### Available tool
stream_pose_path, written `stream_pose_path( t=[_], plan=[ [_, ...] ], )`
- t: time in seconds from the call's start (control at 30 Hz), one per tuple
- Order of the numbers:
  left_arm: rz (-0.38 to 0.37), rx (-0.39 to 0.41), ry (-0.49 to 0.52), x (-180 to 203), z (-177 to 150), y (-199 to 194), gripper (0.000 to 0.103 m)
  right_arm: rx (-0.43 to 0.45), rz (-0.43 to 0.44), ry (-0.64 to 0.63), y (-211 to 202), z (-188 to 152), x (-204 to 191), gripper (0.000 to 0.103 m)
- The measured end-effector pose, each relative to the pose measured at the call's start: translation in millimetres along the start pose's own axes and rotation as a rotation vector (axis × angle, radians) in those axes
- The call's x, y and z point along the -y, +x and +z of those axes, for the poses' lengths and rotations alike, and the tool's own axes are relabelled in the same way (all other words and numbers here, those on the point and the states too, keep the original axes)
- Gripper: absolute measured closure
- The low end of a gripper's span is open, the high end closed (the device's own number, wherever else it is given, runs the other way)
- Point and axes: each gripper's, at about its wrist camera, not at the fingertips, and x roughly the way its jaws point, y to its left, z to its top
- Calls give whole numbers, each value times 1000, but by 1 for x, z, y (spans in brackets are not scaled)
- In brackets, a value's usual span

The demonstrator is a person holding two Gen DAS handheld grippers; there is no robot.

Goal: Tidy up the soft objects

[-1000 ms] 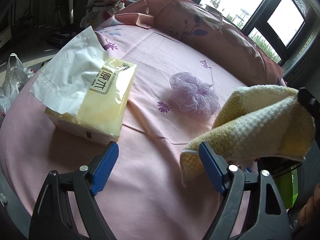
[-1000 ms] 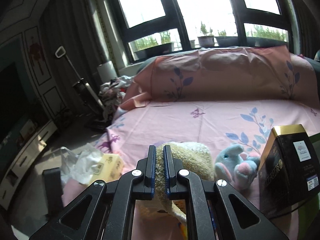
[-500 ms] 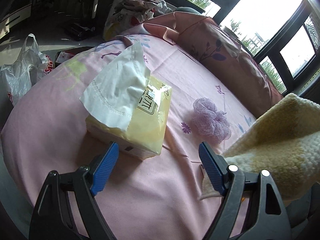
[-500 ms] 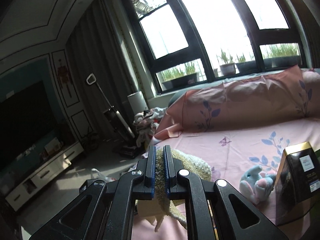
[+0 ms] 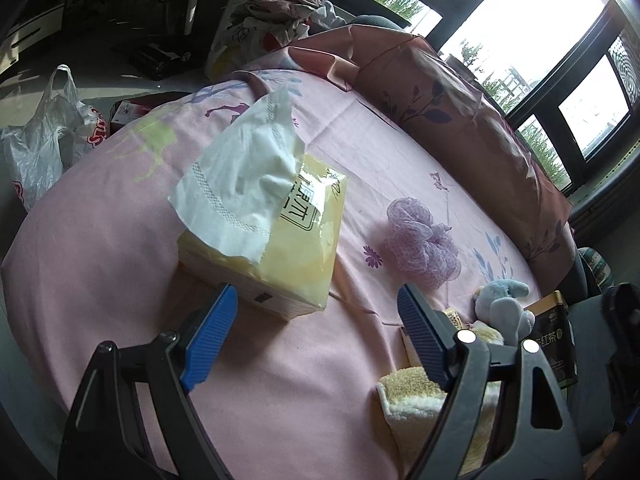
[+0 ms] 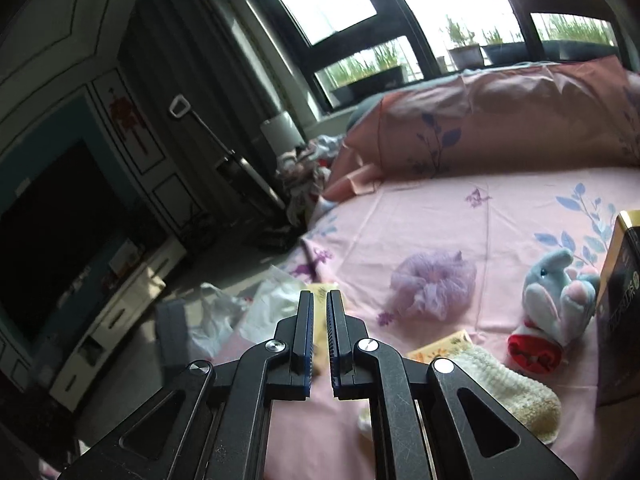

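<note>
Since the towel [image 6: 516,384] lies folded on the pink sheet [image 5: 120,264] at about 4 o'clock of the right gripper [image 6: 319,312], with nothing pinching it, I judge it to be set down where it belongs. It sits among the other soft things: the plush [image 6: 560,296] is just beyond it at 1 o'clock, and the purple puff [image 6: 434,282] lies further off at 11 o'clock. In the left view the towel [image 5: 416,404] shows at 5 o'clock, partly behind the gripper's right finger.

That gathering reads as the point of the task, soft items drawn to one patch of bed.

Right gripper's pads stand nearly together with only a slim gap, and nothing is between them. It hangs above the sheet and apart from the towel.

Left gripper [image 5: 316,336] is spread wide and empty, its blue pads flanking the near corner of the tissue pack [image 5: 276,256] at 12 o'clock, seemingly not touching it. A loose sheet of tissue [image 5: 244,184] stands out of the pack's top. That stance suggests the pack is the next thing to be taken; being soft, it would crush under a hard pinch.

A dark tin [image 6: 620,304] stands upright at 3 o'clock of the plush, close beside it, and a small yellow packet [image 6: 440,346] lies against the towel's far edge.
</note>
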Motion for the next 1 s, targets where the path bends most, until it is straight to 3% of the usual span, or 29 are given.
stream_pose_path(
  t=[0.17, 0.27, 0.3, 0.37, 0.43, 0.6, 0.7, 0.83, 0.9, 0.97, 1.0],
  plan=[
    [-53, -70, 53, 5, -3, 5, 22, -127, -170, 66, 12, -7, 29, 95],
    [-124, -120, 122, 22, -12, 5, 22, -134, -231, 124, 1, -11, 49, 90],
    [-148, -138, 152, 30, -16, 6, 22, -153, -229, 143, 1, -13, 56, 83],
    [-201, -183, 215, 46, -27, 8, 20, -196, -211, 180, 4, -18, 66, 34],
    [-234, -233, 277, 60, -38, 12, 20, -190, -199, 200, 6, -23, 71, 23],
    [-214, -320, 393, 90, -66, 29, 20, -247, -227, 202, 22, -28, 82, 23],
    [-171, -358, 407, 96, -76, 44, 21, -307, -254, 228, 36, -38, 96, 23],
    [-137, -364, 417, 98, -83, 56, 24, -344, -214, 252, 47, -47, 107, 23],
    [-119, -354, 424, 99, -85, 58, 33, -325, -204, 226, 48, -48, 102, 31],
    [-127, -330, 429, 101, -84, 57, 47, -327, -127, 228, 52, -49, 98, 55],
    [-138, -324, 430, 102, -84, 56, 53, -337, -114, 226, 55, -50, 95, 60]
  ],
)
